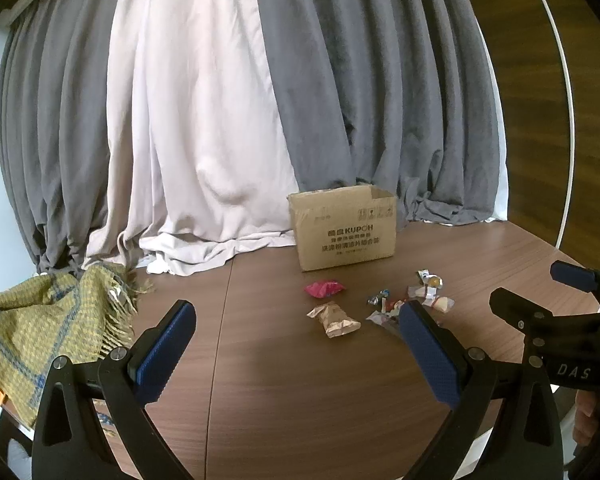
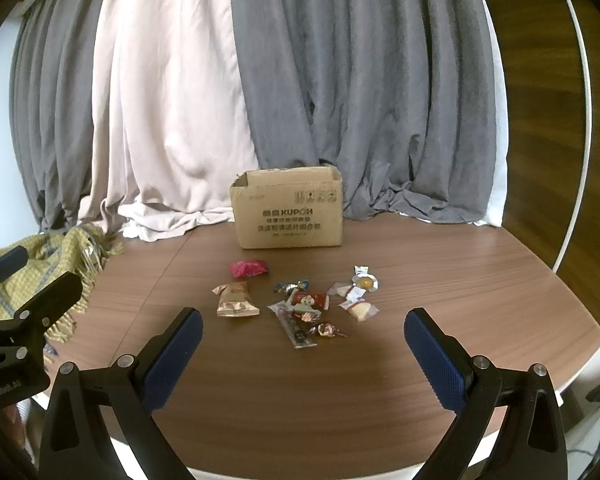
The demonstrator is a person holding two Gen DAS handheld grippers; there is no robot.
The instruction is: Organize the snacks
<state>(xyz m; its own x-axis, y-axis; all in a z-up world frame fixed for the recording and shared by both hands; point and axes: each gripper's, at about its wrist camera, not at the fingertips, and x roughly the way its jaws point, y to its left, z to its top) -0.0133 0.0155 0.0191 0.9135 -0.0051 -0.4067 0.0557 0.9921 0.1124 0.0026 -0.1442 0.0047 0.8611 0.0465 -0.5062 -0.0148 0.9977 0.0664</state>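
Both grippers hover above the near edge of the wooden tabletop (image 2: pixel 440 264). Left gripper (image 1: pixel 296 320): fingers spread wide, holding nothing. Right gripper (image 2: pixel 304 328): fingers likewise wide apart, empty.

Snacks lie loose mid-tabletop, in front of an open-topped cardboard box (image 2: pixel 288 212) that stands against the grey and white curtains (image 2: pixel 340 80). Pink packet (image 2: pixel 249 268) nearest the box; tan wrapped snack (image 2: pixel 234 300) just beside it, toward the camera. To the right, a cluster of small wrapped candies (image 2: pixel 304 308), some touching.

Yellow-blue woven blanket (image 1: pixel 40 320) at the left tabletop edge.
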